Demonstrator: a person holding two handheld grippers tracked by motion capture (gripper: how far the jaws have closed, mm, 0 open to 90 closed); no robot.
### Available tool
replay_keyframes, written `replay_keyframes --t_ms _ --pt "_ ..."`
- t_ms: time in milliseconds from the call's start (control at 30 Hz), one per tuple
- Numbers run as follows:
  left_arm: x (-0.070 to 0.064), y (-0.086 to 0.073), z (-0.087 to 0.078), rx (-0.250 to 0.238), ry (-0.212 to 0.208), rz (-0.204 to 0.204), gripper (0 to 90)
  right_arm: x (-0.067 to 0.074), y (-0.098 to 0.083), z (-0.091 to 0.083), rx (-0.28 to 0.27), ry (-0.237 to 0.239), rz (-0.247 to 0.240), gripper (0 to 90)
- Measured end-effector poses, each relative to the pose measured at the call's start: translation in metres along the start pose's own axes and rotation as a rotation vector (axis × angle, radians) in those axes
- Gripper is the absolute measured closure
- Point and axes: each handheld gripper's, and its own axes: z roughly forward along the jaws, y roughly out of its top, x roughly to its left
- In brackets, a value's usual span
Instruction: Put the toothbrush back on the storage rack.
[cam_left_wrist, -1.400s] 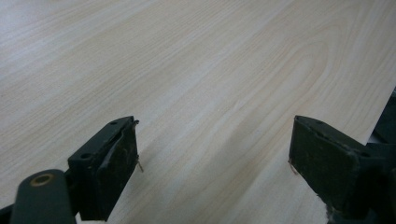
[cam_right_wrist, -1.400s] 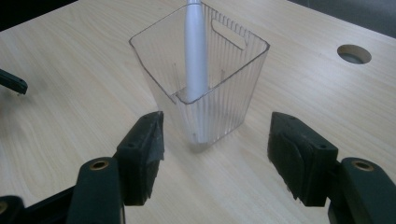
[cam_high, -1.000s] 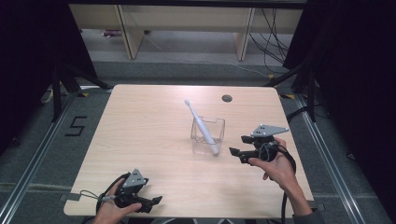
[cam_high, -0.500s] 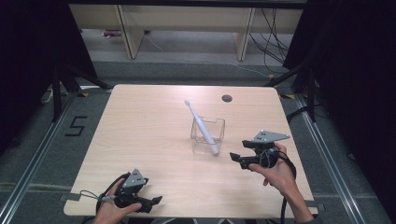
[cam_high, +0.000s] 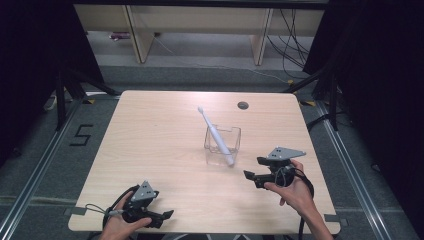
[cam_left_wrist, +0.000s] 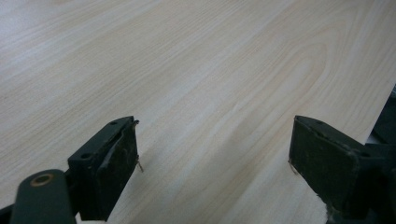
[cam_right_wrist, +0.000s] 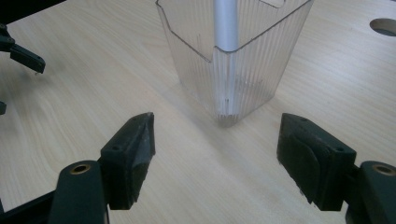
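Note:
A clear ribbed plastic cup stands right of the table's middle. A white toothbrush leans in it, head up and to the far left, handle end against the near corner. The right gripper view has the cup close ahead, with the grey handle inside. My right gripper sits just right of the cup and nearer the person, open and apart from it, nothing between its jaws. My left gripper rests at the near left edge, open over bare wood.
The light wooden table has a round cable hole at the far right. The near table edge lies beside my left gripper. Black frame posts and dark curtains flank the table. A floor mark "5" lies to the left.
My right gripper has sunk and drawn back toward the person, away from the cup. The left gripper, the cup and the toothbrush have stayed put.

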Motion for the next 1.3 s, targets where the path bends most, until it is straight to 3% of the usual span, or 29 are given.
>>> replay_keyframes --t_ms 33,67,167,200,233,267,367,433,500,567,600,633,700,733,867,967,1033,1100,1167,1233,1267,1300 --pt "0.0 0.0 0.0 0.002 0.001 0.001 14.9 0.001 -0.001 0.0 0.01 0.01 0.017 28.1" --pt "0.0 0.0 0.0 0.002 0.001 0.001 14.9 0.0 -0.002 0.001 -0.003 -0.002 -0.002 28.1" --pt "0.0 0.0 0.0 0.002 0.002 0.001 14.9 0.004 -0.005 -0.001 0.011 0.011 0.035 28.1" --pt "0.0 0.0 0.0 0.001 0.002 0.0 14.9 0.004 -0.005 -0.001 0.011 0.011 0.035 28.1" --pt "0.0 0.0 0.0 0.001 0.002 0.0 14.9 0.001 -0.006 -0.001 0.002 0.003 -0.002 28.1" --pt "0.0 0.0 0.0 -0.001 0.0 -0.001 14.9 0.004 -0.008 -0.001 0.006 0.012 0.03 28.1" --pt "0.0 0.0 0.0 -0.002 0.0 -0.001 14.9 0.004 -0.012 -0.001 0.008 0.006 -0.001 28.1" --pt "0.0 0.0 0.0 -0.002 0.001 -0.001 14.9 0.008 -0.018 -0.001 0.014 0.019 0.032 28.2" --pt "0.002 0.0 -0.001 0.015 0.013 0.019 14.9 0.008 -0.022 -0.003 0.011 0.014 0.019 28.2" --pt "0.002 0.0 -0.001 0.014 0.012 0.02 14.9 0.008 -0.024 -0.003 0.011 0.024 0.012 28.2" --pt "0.0 0.0 0.0 0.004 0.003 0.001 14.9 0.01 -0.026 -0.004 0.013 0.018 0.037 28.2" --pt "0.002 0.0 -0.001 0.013 0.014 0.018 14.9 0.008 -0.027 -0.004 -0.001 0.012 0.006 28.2" --pt "0.003 0.0 -0.001 0.013 0.024 0.031 14.9 0.008 -0.032 -0.006 -0.002 0.011 0.024 28.2" --pt "0.003 0.0 -0.001 0.013 0.023 0.03 14.9 0.009 -0.033 -0.007 0.006 0.032 0.053 28.2" --pt "0.001 0.0 -0.001 0.008 0.014 0.012 14.9 0.006 -0.035 -0.01 0.006 0.024 0.022 28.2" --pt "0.003 0.001 -0.001 0.015 0.019 0.031 14.9 0.008 -0.038 -0.012 0.0 0.014 0.027 28.1" --pt "0.003 0.0 -0.001 0.015 0.017 0.03 14.9 0.011 -0.04 -0.013 0.013 0.027 0.063 28.1" --pt "0.0 0.0 0.0 0.0 0.001 0.0 14.9 0.011 -0.042 -0.013 0.005 0.026 0.058 28.1" --pt "0.001 0.0 -0.002 0.016 0.005 0.018 14.9 0.01 -0.044 -0.014 0.019 0.036 0.053 28.1" --pt "0.001 0.0 0.0 0.0 0.005 0.001 14.9 0.009 -0.044 -0.014 0.02 0.023 0.047 28.0" --pt "0.002 0.0 0.0 0.006 0.007 0.021 14.9 0.008 -0.046 -0.015 0.018 0.012 0.025 27.6" --pt "0.003 0.0 0.0 0.002 0.012 0.026 14.9 0.009 -0.047 -0.015 0.018 0.016 0.043 27.2"
